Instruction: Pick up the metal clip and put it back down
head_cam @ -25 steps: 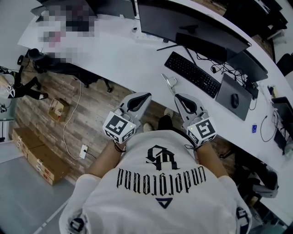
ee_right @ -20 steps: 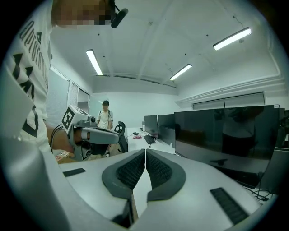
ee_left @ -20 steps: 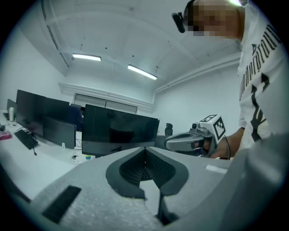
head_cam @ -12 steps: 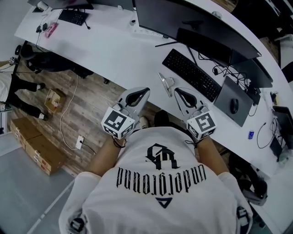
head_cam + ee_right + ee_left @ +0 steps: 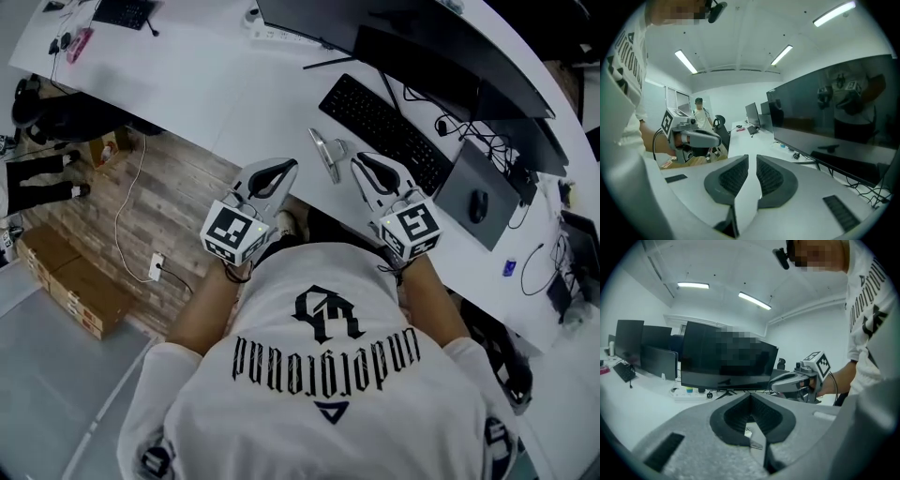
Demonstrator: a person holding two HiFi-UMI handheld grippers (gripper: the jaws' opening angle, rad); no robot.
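Currently: white desk (image 5: 234, 94) across upper frame, wood floor (image 5: 159, 197) at left; metal clip (image 5: 325, 152) on desk; left gripper (image 5: 279, 169) closed and empty, right gripper (image 5: 363, 162) slightly parted.

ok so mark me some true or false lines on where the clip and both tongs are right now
1. The clip lies on the desk, and neither gripper holds it. True.
2. The right tongs are shut on the clip. False: they stand slightly apart, with nothing between them.
3. The keyboard lies beyond the clip, toward the monitor. True.
4. The mouse sits left of the keyboard. False: it is to the right, on a grey pad.
5. The left tongs gape wide. False: their tips meet.
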